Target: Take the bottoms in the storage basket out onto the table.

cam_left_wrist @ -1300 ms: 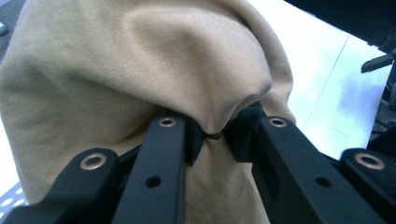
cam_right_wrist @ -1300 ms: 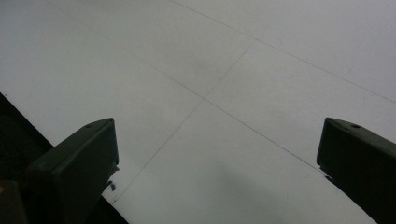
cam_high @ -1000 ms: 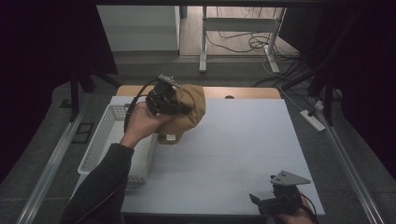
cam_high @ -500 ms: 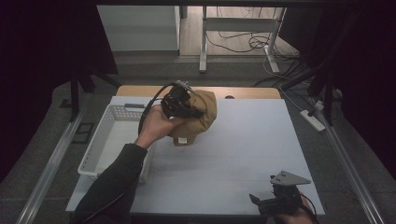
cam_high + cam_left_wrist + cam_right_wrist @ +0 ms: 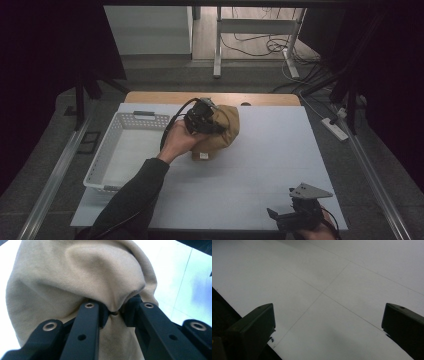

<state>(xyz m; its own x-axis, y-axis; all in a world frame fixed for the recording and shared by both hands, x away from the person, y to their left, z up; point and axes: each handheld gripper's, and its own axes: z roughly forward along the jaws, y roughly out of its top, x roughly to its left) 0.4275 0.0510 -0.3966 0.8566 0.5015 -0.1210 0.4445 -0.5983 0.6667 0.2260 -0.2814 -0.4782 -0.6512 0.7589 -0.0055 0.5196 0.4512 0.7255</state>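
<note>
Cloth, soft and limp: the tan cap [image 5: 75, 282] bunches where the left tool [image 5: 115, 313] pinches a fold; firmer hold likely nearer its brim. Right tool [image 5: 328, 322] gapes empty.

From my station I see the tan cloth cap [image 5: 75, 277] as soft woven cotton, a fine twill with a matt, faintly fuzzy face, puckered where my left gripper [image 5: 116, 312] pinches a fold. Its black jaws look like matt hard plastic set with small bright metal rivets. The white perforated plastic basket [image 5: 125, 150] has a slight sheen. The pale grey tabletop [image 5: 280, 165] is smooth and matt, its far edge bare wood.
</note>
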